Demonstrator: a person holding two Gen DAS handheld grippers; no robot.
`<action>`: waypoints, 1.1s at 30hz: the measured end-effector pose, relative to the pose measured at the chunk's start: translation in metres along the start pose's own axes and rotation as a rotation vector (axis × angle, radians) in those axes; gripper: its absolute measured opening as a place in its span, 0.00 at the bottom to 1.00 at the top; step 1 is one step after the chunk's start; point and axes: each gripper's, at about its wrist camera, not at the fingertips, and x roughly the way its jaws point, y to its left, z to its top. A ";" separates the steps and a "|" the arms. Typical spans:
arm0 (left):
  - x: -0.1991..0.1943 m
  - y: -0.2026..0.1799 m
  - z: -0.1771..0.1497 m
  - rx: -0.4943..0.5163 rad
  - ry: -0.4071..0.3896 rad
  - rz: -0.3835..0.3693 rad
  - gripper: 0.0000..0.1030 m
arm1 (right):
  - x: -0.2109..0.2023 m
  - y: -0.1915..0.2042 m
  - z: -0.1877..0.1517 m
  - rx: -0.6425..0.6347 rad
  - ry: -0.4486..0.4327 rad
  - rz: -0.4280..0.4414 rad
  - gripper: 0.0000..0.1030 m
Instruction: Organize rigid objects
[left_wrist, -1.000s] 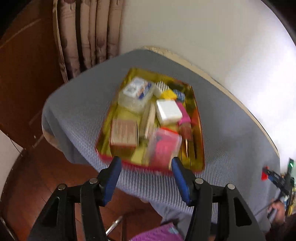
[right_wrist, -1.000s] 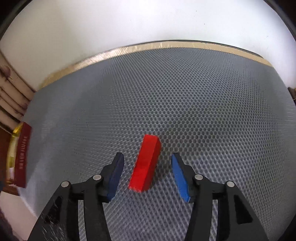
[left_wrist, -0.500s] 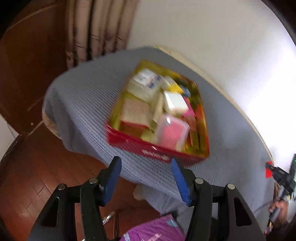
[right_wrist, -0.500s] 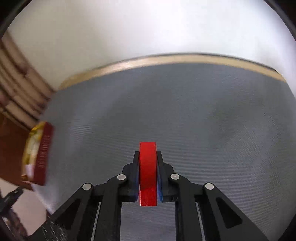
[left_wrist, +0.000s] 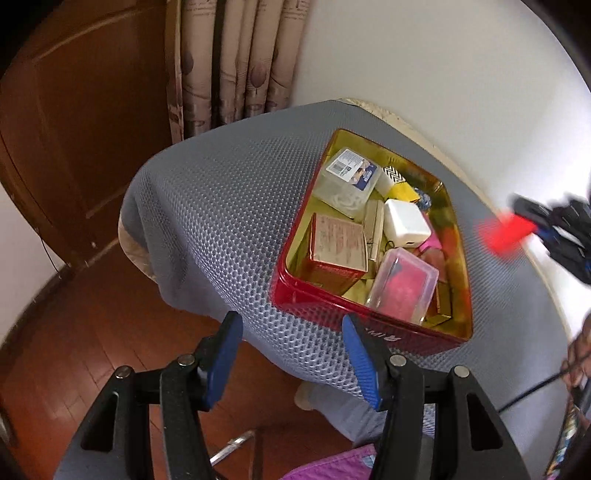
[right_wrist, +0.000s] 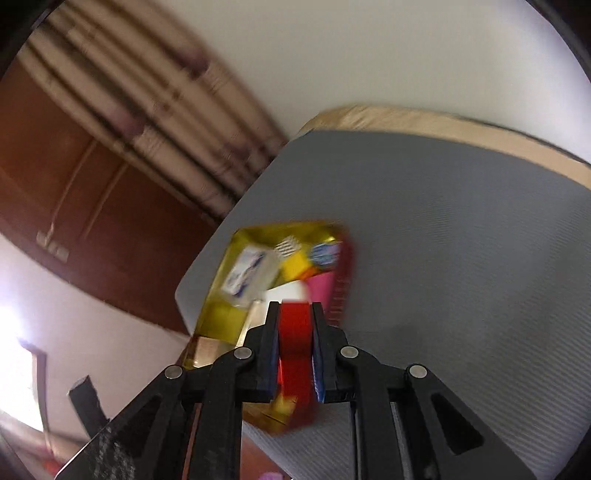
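The right gripper (right_wrist: 294, 347), empty 1 second earlier, now clamps the smooth red block (right_wrist: 294, 325) beside the glossy gold-lined tin (left_wrist: 295, 291); the left gripper (left_wrist: 291, 360) hangs parted, empty, over honeycomb matting (left_wrist: 229, 221).

- A desk (left_wrist: 413, 122) with a pale tan edge carries a grey honeycomb-textured mat (left_wrist: 229, 206).
- A red metal tin with a gold inside (left_wrist: 332, 306) rests on the mat near its corner.
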 end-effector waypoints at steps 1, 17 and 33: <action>0.000 -0.003 0.000 0.021 -0.006 0.020 0.56 | 0.018 0.009 0.001 -0.008 0.022 0.000 0.14; 0.017 0.000 0.002 0.061 0.050 0.041 0.56 | 0.080 0.033 0.005 -0.026 0.040 0.043 0.19; -0.006 -0.023 -0.007 0.124 -0.073 0.015 0.56 | -0.047 0.021 -0.096 -0.188 -0.337 -0.360 0.75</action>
